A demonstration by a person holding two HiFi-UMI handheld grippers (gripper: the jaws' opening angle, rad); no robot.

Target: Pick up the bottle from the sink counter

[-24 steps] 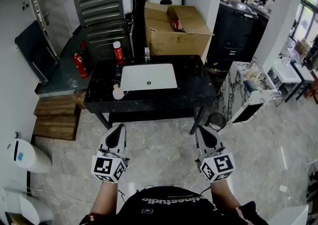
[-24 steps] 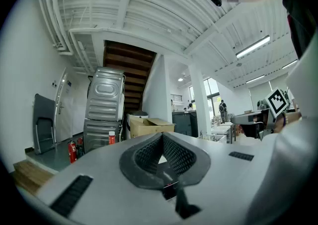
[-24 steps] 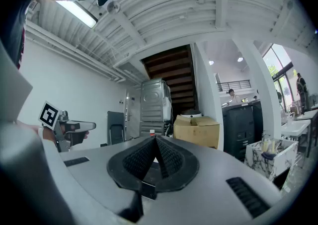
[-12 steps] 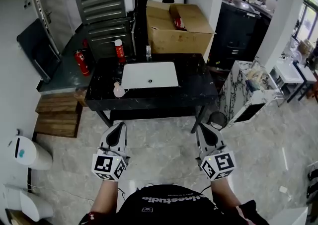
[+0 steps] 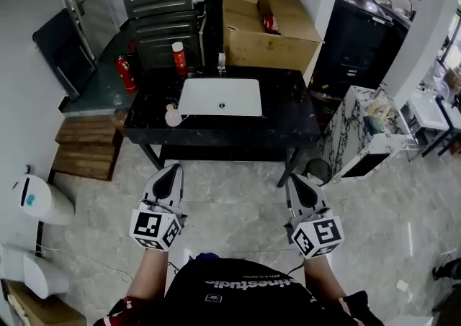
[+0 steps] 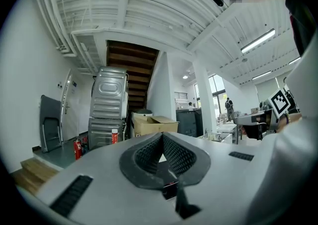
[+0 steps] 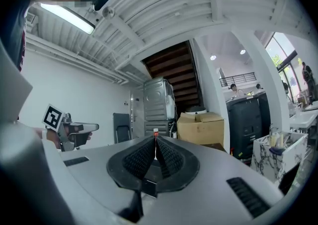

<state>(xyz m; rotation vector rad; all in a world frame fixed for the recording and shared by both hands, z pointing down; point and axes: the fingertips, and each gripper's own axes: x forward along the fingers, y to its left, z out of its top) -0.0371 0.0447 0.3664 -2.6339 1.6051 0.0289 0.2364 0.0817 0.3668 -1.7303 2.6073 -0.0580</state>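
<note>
A black sink counter (image 5: pixel 288 119) with a white basin (image 5: pixel 220 96) stands ahead of me across the floor. A red bottle with a white cap (image 5: pixel 179 58) stands at its back left corner, and a small pale pink bottle (image 5: pixel 173 116) sits by the basin's front left. My left gripper (image 5: pixel 172 168) and right gripper (image 5: pixel 292 178) are held low over the floor, well short of the counter. Both are shut and hold nothing. The red bottle (image 6: pixel 115 136) shows far off in the left gripper view. Its cap (image 7: pixel 155 132) peeks over the shut jaws in the right gripper view.
A small clear item (image 5: pixel 222 63) stands behind the basin. A cardboard box (image 5: pixel 270 33) and metal cabinet (image 5: pixel 162 1) are behind the counter. A fire extinguisher (image 5: pixel 127 74) and wooden steps (image 5: pixel 83 148) lie to the left, a marble unit (image 5: pixel 360 134) to the right.
The counter has drifted slightly right and up in the head view as I shift. Both grippers stay shut in the same place in front of me.
</note>
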